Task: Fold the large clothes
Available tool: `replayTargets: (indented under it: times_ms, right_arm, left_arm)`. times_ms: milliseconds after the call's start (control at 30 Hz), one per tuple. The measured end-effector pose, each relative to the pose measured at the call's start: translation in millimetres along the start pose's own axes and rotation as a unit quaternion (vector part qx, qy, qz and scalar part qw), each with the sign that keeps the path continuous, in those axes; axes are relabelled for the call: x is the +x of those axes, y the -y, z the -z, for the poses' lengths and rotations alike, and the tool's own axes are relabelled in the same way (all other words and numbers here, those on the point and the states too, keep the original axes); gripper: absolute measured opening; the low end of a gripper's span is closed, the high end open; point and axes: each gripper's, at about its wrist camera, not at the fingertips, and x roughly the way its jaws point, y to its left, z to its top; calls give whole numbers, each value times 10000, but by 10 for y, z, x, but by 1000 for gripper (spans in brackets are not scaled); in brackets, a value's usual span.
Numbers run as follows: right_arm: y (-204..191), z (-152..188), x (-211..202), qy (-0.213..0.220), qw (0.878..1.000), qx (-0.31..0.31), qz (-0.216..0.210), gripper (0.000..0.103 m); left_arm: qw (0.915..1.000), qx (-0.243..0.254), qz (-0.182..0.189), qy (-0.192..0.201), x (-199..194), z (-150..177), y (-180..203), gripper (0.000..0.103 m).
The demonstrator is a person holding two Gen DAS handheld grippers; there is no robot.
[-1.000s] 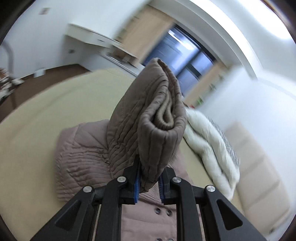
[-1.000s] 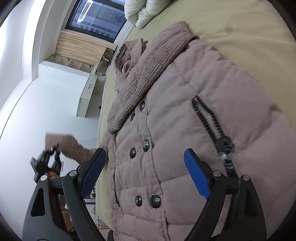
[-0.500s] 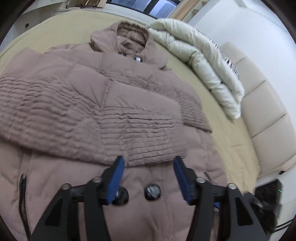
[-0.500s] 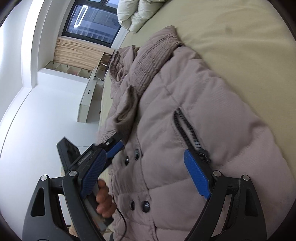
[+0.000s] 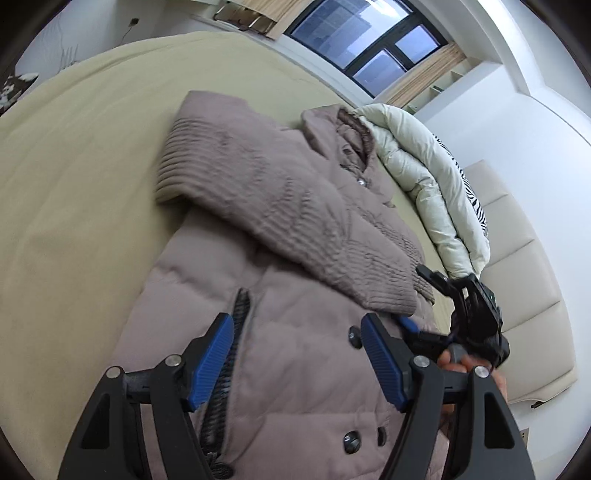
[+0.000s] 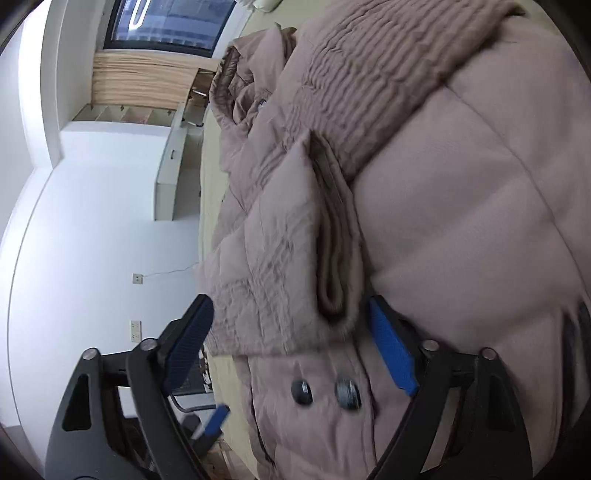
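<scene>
Coat: taupe padded coat (image 5: 303, 354) lies front-up on the bed (image 5: 74, 192), one sleeve (image 5: 280, 206) folded across its chest.
Left gripper (image 5: 297, 360): fingers spread, empty, above the buttons.
Right gripper (image 6: 291, 349): fingers spread around the sleeve cuff (image 6: 332, 266), at 3 o'clock of the left.
Duvet (image 5: 424, 177): cream, at 1 o'clock.

1. A beige bed sheet (image 5: 92, 177) is spread wide.
2. A cream duvet (image 5: 424, 177) is bunched beside a padded headboard (image 5: 524, 266).
3. A dark window (image 5: 354, 33) is flanked by tan curtains (image 6: 147, 77).
4. A white cabinet (image 6: 171, 166) is set against the wall.
</scene>
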Motion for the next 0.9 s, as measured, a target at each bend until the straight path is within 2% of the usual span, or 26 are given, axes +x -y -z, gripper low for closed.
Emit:
replayTargets:
  times_ms: [67,133,300,367,467,567,667,767,833,867,900]
  right_arm:
    - [-8,-96,78,-5,9999,-4,146,50]
    - [-93,-112,81,5,9991,-224,351,33]
    - [-472,-19,63,98,9871,-1132,1127,22]
    - [-771,27,35,194,9792,-1602,1226,20]
    - [-1334,48,-47,259,9747,-2081,780,19]
    - [-1975,-24,-225,381,9717,-2331,-17,19]
    - [-2603,-96,-408,446,9630,-2555,-733,19]
    - [-3191,-118,-527,505,9483,-2906,-1176,19]
    - [-3480,-141,-610,567,9397,-3056,-1430,19]
    - [-3571,-161,-644,609,9364,-3110,-1506,19]
    - [-3646,-180,-687,676,9330,-3180,-1541,19]
  left_arm:
    - [10000,-70,3,5,-35,28,-84,74]
    - [9999,-91,-2,44,-66,33,-129,74]
    - [9998,-73,-111,161,-66,-16,-173,74]
    - [9997,-35,-150,212,-43,-41,-157,74]
    - [9991,34,-307,292,-24,-99,-157,74]
    - [9975,67,-534,461,50,-236,-128,75]
    - [9931,113,-907,736,169,-459,-39,79]
    - [9874,154,-1202,1020,323,-700,54,82]
    - [9839,182,-1423,1068,505,-881,88,82]
    - [9829,169,-1477,1090,580,-954,81,81]
    - [9817,154,-1538,1110,638,-1003,66,76]
